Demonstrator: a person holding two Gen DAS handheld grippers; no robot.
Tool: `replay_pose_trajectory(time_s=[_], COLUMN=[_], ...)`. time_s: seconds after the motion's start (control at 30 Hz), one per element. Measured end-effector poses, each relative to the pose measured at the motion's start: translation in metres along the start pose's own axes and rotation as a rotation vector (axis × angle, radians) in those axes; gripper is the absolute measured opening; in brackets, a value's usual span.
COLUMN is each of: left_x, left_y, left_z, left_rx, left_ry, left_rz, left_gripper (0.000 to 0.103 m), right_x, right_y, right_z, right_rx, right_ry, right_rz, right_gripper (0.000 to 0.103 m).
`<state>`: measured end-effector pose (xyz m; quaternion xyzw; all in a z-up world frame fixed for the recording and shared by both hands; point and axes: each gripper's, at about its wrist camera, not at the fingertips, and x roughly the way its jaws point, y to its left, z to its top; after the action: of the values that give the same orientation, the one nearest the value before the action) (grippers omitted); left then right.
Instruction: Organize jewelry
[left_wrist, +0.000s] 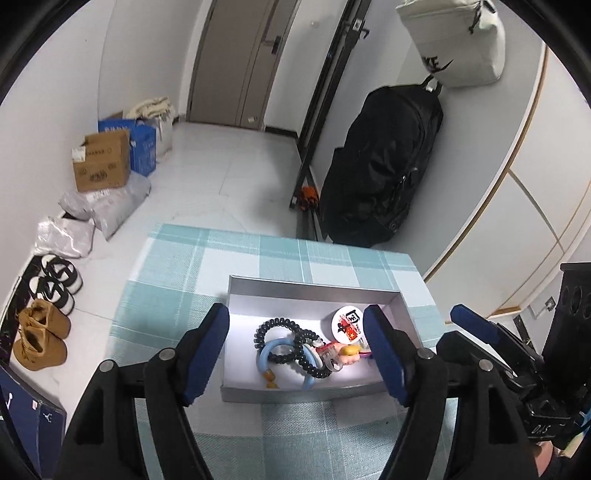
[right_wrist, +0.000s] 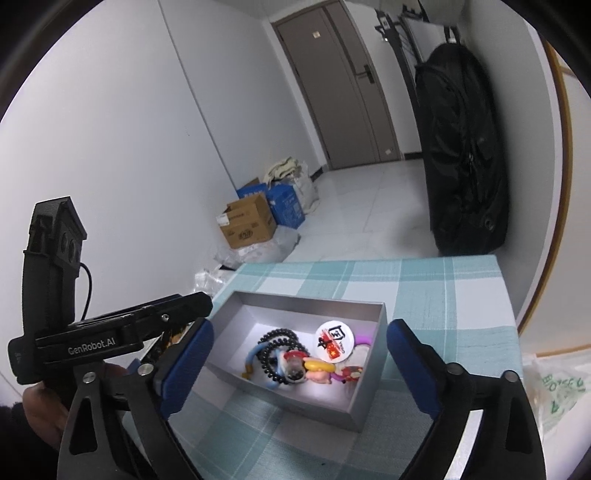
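A shallow grey box (left_wrist: 314, 284) (right_wrist: 365, 402) sits on the teal plaid tablecloth (left_wrist: 221, 258) (right_wrist: 443, 295). Inside lie black coil hair ties (left_wrist: 280, 326) (right_wrist: 277, 338), a light blue ring (left_wrist: 264, 354) (right_wrist: 253, 352), a round white badge (left_wrist: 347, 325) (right_wrist: 334, 338) and small coloured charms (left_wrist: 345, 352) (right_wrist: 317, 371). My left gripper (left_wrist: 295, 312) hovers open above the box's near side, nothing between its blue pads. Over the same box my right gripper (right_wrist: 301, 326) stands wide open and holds nothing. Each gripper shows at the edge of the other's view.
The table's far edge drops to a white tiled floor. A tall black bag (left_wrist: 384, 166) (right_wrist: 465, 155) leans on the wall beyond. Cardboard boxes (left_wrist: 101, 162) (right_wrist: 247, 221), grey parcels (left_wrist: 107, 205) and shoes (left_wrist: 40, 336) line the left wall. A plastic bag (right_wrist: 554, 391) lies right of the table.
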<state>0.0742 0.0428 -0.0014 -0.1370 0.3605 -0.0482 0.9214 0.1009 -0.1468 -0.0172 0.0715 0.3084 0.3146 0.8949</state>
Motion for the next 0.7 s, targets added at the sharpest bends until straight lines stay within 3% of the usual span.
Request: replay_pose_trajectory(time_s=[0.4, 0.7], left_x=[-0.029, -0.044], left_y=[-0.002, -0.006], left_z=[-0.018, -0.032], left_rx=[0.041, 0.061], left_ry=[-0.113, -0.148], left_rz=[0.087, 0.116], left_gripper=[0.082, 0.082], right_x=[-0.035, -0.044], right_y=[0.021, 0.027], right_z=[-0.015, -0.027], right_rx=[-0.05, -0.063], right_ry=[-0.08, -0.066], right_rz=[-0.047, -0.084], right_gripper=[0.103, 0.103])
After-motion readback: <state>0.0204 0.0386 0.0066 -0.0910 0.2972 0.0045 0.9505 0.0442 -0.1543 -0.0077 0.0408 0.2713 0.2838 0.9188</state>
